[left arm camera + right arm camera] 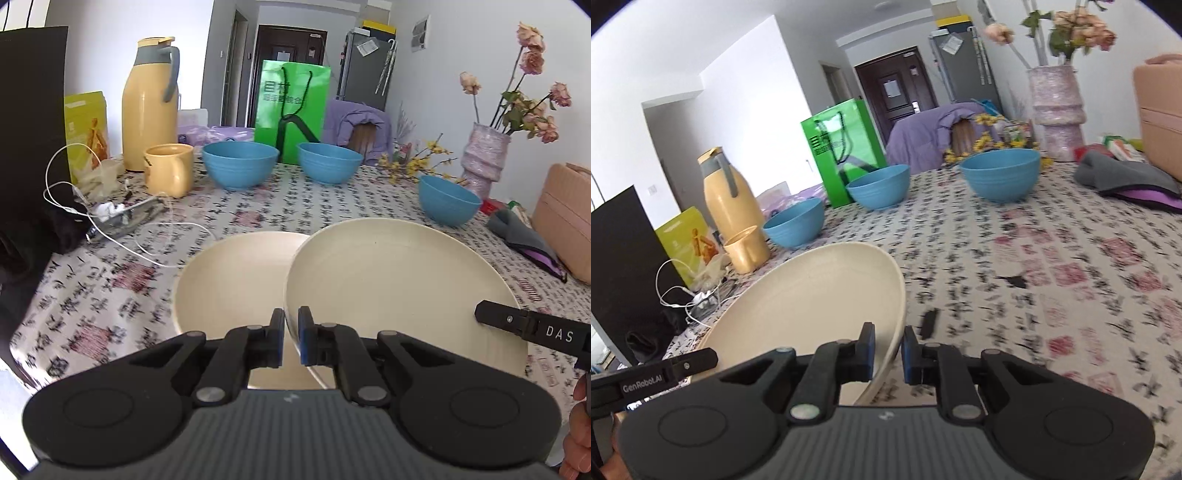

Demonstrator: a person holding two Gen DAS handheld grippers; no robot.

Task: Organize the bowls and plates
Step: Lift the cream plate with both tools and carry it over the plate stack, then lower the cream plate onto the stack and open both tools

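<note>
A cream plate [399, 280] is held tilted above the table, and both grippers pinch its rim. My left gripper [291, 341] is shut on its near left edge. My right gripper [888, 352] is shut on its right edge; the same plate [812, 306] fills the left of the right wrist view. The right gripper's finger [517, 325] shows at the plate's right side. A second cream plate [229, 280] lies flat on the tablecloth under and left of the held one. Three blue bowls [240, 164] [328, 162] [448, 201] stand apart further back.
A yellow thermos [149, 103], yellow mug [170, 168], white cables [110, 218] and a dark box [29, 129] crowd the left. A green bag [291, 110] stands behind the bowls. A flower vase [484, 158], grey cloth [524, 232] and pink case [565, 221] sit right.
</note>
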